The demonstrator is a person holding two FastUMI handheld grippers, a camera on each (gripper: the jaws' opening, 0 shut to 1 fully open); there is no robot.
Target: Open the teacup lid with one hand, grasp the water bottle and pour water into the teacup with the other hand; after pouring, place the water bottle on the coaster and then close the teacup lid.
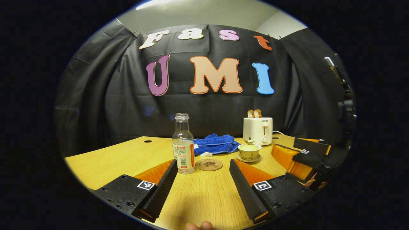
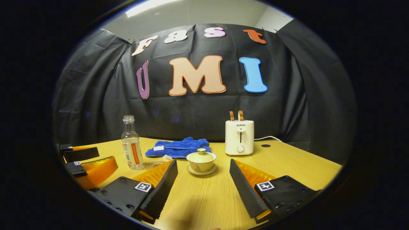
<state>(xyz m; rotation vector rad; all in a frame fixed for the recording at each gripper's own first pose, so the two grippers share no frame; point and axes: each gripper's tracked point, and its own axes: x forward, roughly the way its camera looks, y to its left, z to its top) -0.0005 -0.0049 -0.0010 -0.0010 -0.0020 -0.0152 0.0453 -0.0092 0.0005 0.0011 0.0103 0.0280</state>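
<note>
A clear uncapped water bottle (image 1: pixel 183 145) with a red and white label stands upright on the wooden table, just past my left gripper's left finger. My left gripper (image 1: pixel 203 167) is open, with nothing between its fingers. Beside the bottle lies a round cork coaster (image 1: pixel 209 164). The lidded yellow teacup (image 1: pixel 249 150) rests on its saucer to the right. In the right gripper view the teacup (image 2: pixel 201 160) sits ahead between the fingers of my open right gripper (image 2: pixel 203 167), and the bottle (image 2: pixel 131 143) stands to the left. The coaster (image 2: pixel 154 164) peeks out behind the left finger.
A blue towel (image 1: pixel 216 143) lies bunched at the back of the table. A white toaster (image 1: pixel 258 130) with bread in its slots stands beside it, its cord trailing right. The right gripper (image 1: pixel 308 155) shows at the right edge, the left gripper (image 2: pixel 84 163) at the left edge.
</note>
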